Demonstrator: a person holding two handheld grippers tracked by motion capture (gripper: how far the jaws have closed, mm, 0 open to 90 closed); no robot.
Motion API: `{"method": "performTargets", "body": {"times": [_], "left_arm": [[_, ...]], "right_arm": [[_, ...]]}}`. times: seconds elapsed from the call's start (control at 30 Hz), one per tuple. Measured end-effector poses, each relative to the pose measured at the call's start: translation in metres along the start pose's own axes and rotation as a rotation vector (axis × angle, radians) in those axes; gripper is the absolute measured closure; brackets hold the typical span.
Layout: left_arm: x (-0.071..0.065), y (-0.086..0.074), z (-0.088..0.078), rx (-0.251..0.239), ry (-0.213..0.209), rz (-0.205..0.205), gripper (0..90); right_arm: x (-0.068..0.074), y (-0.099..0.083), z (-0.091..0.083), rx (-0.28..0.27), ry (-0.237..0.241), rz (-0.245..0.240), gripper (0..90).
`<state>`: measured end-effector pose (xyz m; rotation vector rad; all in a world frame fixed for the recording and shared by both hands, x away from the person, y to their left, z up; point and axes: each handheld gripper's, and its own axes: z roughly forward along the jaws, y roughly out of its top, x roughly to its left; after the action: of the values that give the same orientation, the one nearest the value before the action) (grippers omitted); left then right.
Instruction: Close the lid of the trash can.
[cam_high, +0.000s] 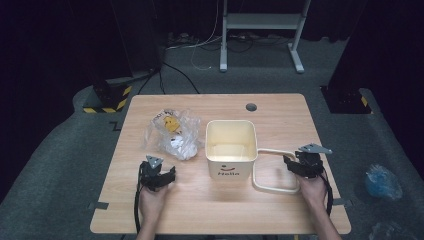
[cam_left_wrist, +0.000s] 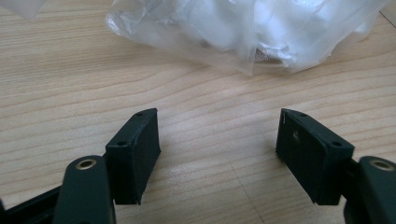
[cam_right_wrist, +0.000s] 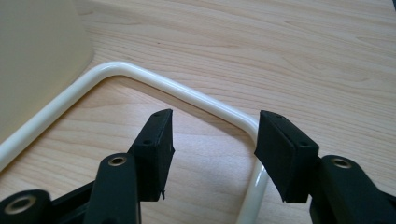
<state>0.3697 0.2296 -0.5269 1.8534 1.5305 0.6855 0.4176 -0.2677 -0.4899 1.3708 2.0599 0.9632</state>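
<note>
A pale wooden table (cam_high: 210, 210) with a fine, straight grain carries a cream plastic bucket (cam_high: 231, 147), squarish with rounded corners and a smooth, matte wall; a small printed smile and word sit on its near face. Its handle (cam_high: 272, 189), a glossy cream tube bent into a wide rounded loop, lies flat on the wood to the bucket's right.

The right gripper (cam_high: 295, 165) hovers at the far right part of that loop. In the right gripper view its flat black pads (cam_right_wrist: 154, 149) stand apart, with the handle's (cam_right_wrist: 196, 99) curved corner running between and just past them; the right-hand pad overlaps the tube, but no pad visibly presses on it.

The left gripper (cam_high: 162, 176) sits near the table's front left, its jaws spread wide over bare wood with nothing between them (cam_left_wrist: 217, 149). Just beyond it lies a crumpled clear plastic bag (cam_high: 172, 132), thin, creased and shiny, with something yellow and something white inside; in the left gripper view the film (cam_left_wrist: 243, 32) looks cloudy and folded.
</note>
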Motion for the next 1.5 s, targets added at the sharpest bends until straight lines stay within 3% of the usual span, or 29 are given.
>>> {"method": "performTargets", "body": {"times": [0.43, 0.73, 1.27, 1.5], "left_arm": [[0.0, 0.0, 0.0, 0.0, -0.001, -0.001, 30.1], [0.0, 0.0, 0.0, 0.0, -0.001, -0.001, 30.1], [0.0, 0.0, 0.0, -0.001, 0.0, -0.001, 30.2], [0.0, 0.0, 0.0, 0.0, 0.0, -0.001, 30.1]], "right_arm": [[-0.015, 0.012, 0.009, 0.033, -0.016, 0.015, 57.1], [-0.026, 0.009, 0.022, 0.066, -0.025, 0.025, 60.5], [-0.028, 0.0, 0.037, 0.099, -0.011, 0.005, 66.2], [-0.029, -0.004, 0.036, 0.077, -0.006, -0.004, 70.5]]}}
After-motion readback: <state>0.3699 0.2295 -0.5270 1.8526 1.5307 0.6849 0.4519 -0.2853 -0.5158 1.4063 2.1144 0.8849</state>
